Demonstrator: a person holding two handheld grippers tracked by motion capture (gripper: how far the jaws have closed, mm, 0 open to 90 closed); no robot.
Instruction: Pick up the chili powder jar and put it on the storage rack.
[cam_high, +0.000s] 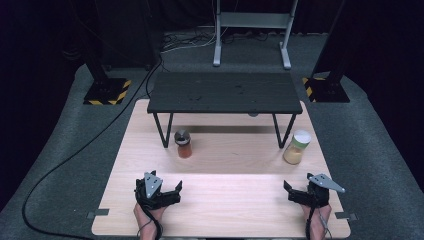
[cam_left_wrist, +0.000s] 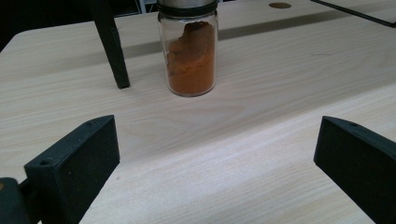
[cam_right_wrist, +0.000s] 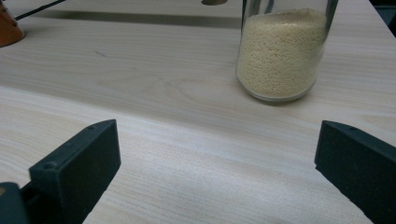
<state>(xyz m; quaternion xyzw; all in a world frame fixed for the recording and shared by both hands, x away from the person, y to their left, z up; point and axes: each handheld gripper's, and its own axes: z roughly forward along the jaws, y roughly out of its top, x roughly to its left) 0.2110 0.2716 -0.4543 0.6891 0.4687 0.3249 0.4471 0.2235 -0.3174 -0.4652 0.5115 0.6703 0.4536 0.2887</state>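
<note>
A glass jar of orange powder (cam_high: 184, 145) (cam_left_wrist: 187, 46) with a dark metal lid stands on the wooden table (cam_high: 225, 200), just in front of the black stand's left leg. To the right, by the stand's right leg, stands a white-lidded glass jar of pale yellow grains (cam_high: 297, 147) (cam_right_wrist: 282, 51). My left gripper (cam_high: 158, 187) (cam_left_wrist: 215, 163) rests near the table's front edge, open and empty, facing the orange jar from a distance. At the front right my right gripper (cam_high: 306, 189) (cam_right_wrist: 215, 163) is also open and empty, with the grain jar ahead and slightly right.
A low black stand (cam_high: 225, 92) on thin legs spans the back of the table; one leg (cam_left_wrist: 109, 42) rises left of the orange jar. The orange jar's edge (cam_right_wrist: 9, 28) shows at far left in the right gripper view. Black cables cross the grey floor (cam_high: 75, 150).
</note>
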